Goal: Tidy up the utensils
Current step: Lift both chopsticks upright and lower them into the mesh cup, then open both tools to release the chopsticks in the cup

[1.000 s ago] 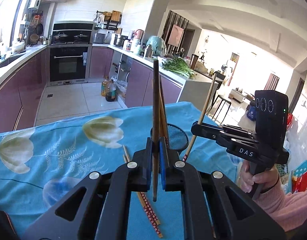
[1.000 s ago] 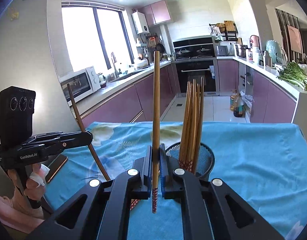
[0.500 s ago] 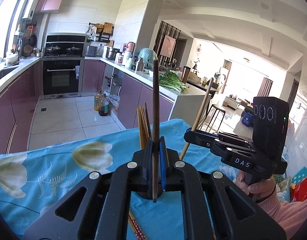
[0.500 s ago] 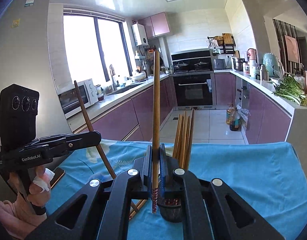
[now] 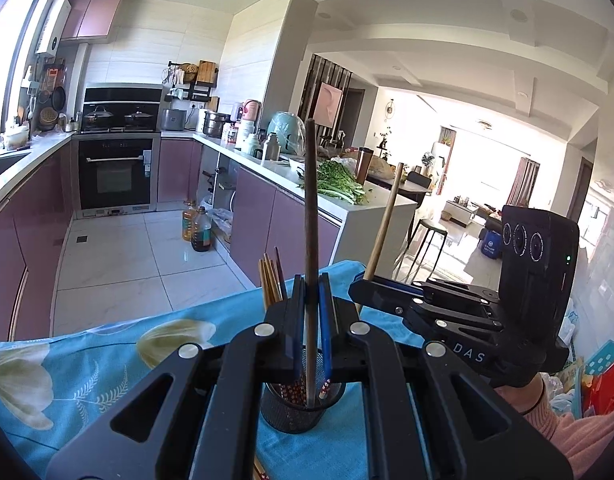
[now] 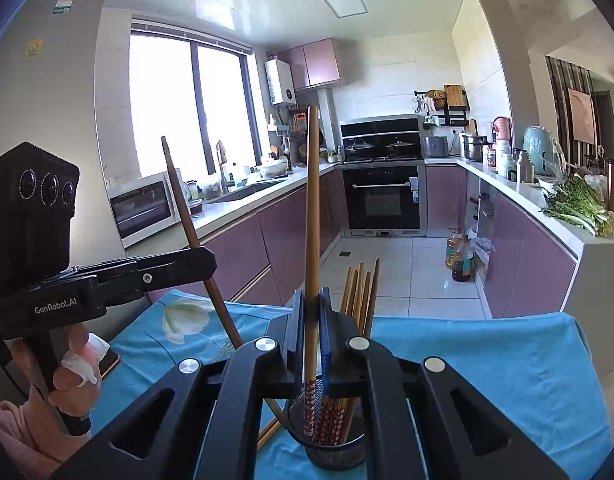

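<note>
Two grippers, left (image 5: 309, 300) and right (image 6: 311, 312), each clamp fingers on one upright chopstick (image 5: 310, 200), patterned end down over the holder (image 6: 331, 444) on the bench (image 6: 487, 360).

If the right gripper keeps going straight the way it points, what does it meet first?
Probably the black mesh holder and the chopsticks standing in it, right ahead of the right gripper; depth is hard to judge here.

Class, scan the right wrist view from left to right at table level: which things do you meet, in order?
Left gripper with its dark chopstick → right gripper's light chopstick → bundle of chopsticks in the mesh holder → oil bottles → greens.
</note>
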`<state>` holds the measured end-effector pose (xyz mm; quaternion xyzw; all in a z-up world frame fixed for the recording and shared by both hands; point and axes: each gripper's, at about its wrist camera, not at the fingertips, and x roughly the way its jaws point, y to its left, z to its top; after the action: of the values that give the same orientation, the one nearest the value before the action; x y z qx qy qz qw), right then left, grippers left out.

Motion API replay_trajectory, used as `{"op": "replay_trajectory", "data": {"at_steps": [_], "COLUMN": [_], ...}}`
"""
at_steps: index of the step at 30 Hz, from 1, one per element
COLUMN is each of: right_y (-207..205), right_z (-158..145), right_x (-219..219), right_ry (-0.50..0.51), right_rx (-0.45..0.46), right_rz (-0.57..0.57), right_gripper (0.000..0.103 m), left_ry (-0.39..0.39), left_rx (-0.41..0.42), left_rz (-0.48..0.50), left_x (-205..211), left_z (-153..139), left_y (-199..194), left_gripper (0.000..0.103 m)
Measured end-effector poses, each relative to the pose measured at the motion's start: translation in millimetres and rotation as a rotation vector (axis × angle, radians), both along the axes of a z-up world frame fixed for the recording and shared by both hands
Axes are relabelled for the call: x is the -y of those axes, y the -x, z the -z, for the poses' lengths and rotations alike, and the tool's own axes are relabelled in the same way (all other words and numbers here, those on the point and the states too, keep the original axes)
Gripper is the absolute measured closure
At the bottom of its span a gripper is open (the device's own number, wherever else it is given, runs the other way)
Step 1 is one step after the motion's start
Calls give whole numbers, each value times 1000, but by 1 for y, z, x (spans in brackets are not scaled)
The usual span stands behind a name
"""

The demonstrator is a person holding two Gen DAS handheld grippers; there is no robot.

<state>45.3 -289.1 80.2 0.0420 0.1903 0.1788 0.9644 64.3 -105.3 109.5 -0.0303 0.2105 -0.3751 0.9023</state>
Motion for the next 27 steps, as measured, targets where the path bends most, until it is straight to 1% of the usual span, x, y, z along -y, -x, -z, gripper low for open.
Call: {"op": "replay_trajectory", "data": {"at_steps": [3, 7, 15, 18, 22, 24, 27], "right_y": [-5, -10, -25, -29, -36, -39, -47], "right_z": [2, 10, 30, 37, 50, 57, 65], "right_x": [-1, -4, -4, -5, -2, -3, -1], "right_ry": [4, 22, 45, 64, 85, 95, 97], "right_rx": [-6, -21, -83, -121, -184, -214, -243], "right_rz": [4, 20, 43, 52, 54, 57, 63], "right_gripper": [97, 97, 97, 97, 97, 97, 97], "left_ry": [-17, -60, -143, -189, -230, -247, -251], "left_rx": [-1, -5, -56, -74, -106, -126, -147], "left_rz": [-5, -15, -5, -5, 7, 4, 5], "left_x": [6, 20, 34, 40, 46, 49, 49], "left_z": [3, 11, 35, 47, 59, 66, 74], "left_y": [-3, -9, -23, -27, -39, -43, -52], "left_gripper": [96, 96, 96, 96, 96, 96, 95]}}
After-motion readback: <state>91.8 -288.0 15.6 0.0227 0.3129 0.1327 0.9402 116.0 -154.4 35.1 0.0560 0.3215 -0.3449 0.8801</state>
